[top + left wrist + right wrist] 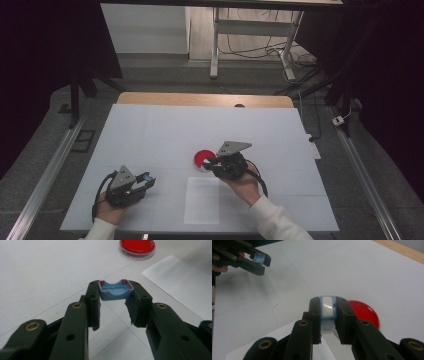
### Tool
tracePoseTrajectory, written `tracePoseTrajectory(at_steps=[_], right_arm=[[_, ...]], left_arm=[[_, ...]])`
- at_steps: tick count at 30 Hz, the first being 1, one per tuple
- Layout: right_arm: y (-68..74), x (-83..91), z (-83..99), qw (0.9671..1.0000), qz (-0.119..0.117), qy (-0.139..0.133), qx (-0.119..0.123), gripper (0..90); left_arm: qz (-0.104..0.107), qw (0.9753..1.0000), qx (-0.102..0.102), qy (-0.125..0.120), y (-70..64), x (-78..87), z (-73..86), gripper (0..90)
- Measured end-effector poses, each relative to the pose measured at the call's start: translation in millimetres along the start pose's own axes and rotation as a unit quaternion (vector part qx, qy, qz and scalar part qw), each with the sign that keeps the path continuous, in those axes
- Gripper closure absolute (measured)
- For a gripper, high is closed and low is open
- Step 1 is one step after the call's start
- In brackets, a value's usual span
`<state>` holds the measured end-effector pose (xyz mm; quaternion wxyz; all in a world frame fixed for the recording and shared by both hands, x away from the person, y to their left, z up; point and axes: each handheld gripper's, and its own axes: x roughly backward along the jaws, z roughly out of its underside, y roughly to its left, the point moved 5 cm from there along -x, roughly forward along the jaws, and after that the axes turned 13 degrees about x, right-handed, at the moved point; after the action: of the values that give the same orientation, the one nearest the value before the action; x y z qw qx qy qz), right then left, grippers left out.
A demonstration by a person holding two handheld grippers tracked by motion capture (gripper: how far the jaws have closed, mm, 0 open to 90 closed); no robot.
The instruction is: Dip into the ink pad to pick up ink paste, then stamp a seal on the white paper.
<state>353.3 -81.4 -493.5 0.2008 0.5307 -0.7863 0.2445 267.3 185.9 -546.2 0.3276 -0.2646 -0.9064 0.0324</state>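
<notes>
Jaws of left gripper clamped on small blue plastic cap, seated between the tips; open hollow side faces up toward the camera, long axis crosswise from jaw to jaw. Jaws of right gripper clamped on pale blue and white plastic piece, upright between the tips, long axis along the jaws, white face toward the camera. Round red dish with clear rim lies on the table just beyond right jaw tips. Surface: white table covering, white paper sheet below right gripper. Room: grey floor, dark curtains, metal desk legs behind.
</notes>
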Motion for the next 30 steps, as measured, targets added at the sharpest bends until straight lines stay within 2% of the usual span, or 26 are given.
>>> tracePoseTrajectory(at_steps=[11, 19, 30], right_arm=[[14.6, 5.3, 7.4, 0.9998, -0.021, 0.006, 0.006, 75.3], [25.1, 11.2, 11.7, 0.9989, -0.047, 0.001, -0.004, 75.3], [36.3, 19.0, 21.6, 0.9983, -0.057, 0.008, 0.001, 75.3]], left_arm=[[-0.001, 1.0000, 0.001, -0.001, 0.4, 0.3, -0.2, 64.2], [-0.002, 1.0000, 0.002, -0.002, 0.6, 0.0, -0.8, 64.2], [-0.001, 1.0000, 0.002, -0.003, 0.7, 0.4, -0.4, 64.2]])
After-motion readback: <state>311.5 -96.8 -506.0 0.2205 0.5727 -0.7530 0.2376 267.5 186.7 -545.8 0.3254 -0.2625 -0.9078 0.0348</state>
